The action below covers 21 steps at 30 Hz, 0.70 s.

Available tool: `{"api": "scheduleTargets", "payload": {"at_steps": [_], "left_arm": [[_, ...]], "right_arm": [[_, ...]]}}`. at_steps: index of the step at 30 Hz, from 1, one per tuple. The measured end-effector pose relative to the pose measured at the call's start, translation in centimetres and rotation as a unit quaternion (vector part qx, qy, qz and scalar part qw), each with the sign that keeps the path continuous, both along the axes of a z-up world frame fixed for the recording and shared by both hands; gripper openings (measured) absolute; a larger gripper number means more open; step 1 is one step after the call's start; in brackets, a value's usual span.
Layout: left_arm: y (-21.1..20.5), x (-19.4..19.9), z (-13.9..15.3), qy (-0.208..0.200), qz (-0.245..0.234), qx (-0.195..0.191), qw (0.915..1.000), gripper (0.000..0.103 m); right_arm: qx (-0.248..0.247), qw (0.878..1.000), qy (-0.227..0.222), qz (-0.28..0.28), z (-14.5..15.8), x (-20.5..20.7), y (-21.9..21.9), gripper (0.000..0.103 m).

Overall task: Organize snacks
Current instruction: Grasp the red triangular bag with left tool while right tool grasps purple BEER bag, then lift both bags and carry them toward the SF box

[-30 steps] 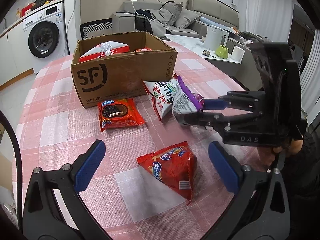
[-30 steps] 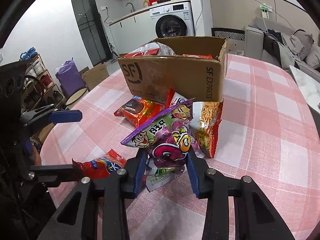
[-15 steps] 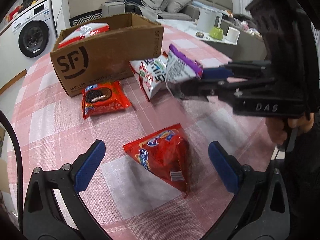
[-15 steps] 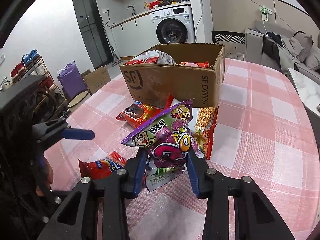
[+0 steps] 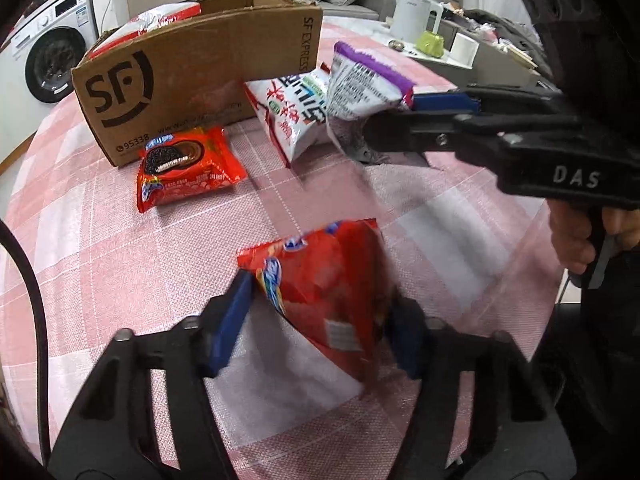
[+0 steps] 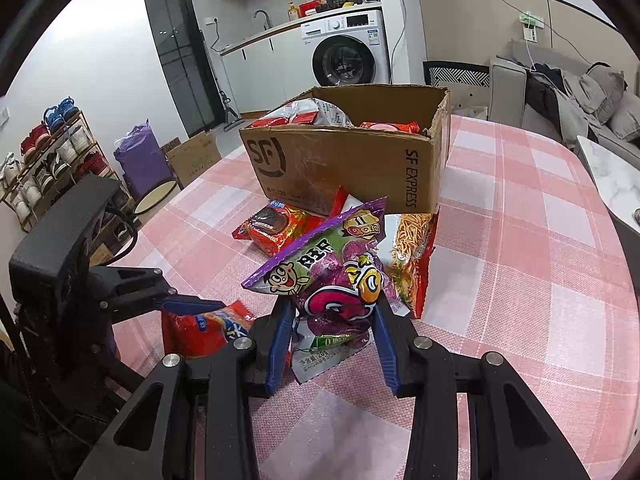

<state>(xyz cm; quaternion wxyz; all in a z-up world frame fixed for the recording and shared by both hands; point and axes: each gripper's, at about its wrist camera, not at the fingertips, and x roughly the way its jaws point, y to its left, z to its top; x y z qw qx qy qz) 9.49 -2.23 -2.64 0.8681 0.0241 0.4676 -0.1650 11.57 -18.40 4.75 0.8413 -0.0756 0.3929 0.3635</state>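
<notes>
While left gripper (image 5: 320,312) closes on red bag (image 5: 328,280), right gripper (image 6: 332,320) clamps purple bag (image 6: 332,276), pink checked tablecloth (image 6: 520,280) (washing machine (image 6: 348,56) behind)

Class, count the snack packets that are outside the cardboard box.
4: purple packet in the right gripper; red packet in the left gripper; cookie packet and white noodle packet by the box. More may be hidden.

Round table (image 5: 100,248) under pink-and-white checked cloth. On it: open cardboard box (image 5: 200,68); Oreo packet (image 5: 184,168) flat just before the box; white noodle-snack bag (image 5: 292,116) beside the box corner; red snack bag (image 5: 328,288) nearer the table's edge.
</notes>
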Motion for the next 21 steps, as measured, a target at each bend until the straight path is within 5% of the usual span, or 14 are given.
{"api": "scheduleTargets", "payload": {"at_steps": [6, 21], "left_arm": [[0.4, 0.1, 0.5, -0.011, 0.005, -0.007, 0.9999, 0.046], [2.9, -0.9, 3.9, -0.058, 0.042, -0.034, 0.9968, 0.046]], "right_arm": [[0.002, 1.0, -0.002, 0.001, 0.1, -0.1, 0.0, 0.039], [0.018, 1.0, -0.015, 0.004, 1.0, -0.5, -0.3, 0.039]]}}
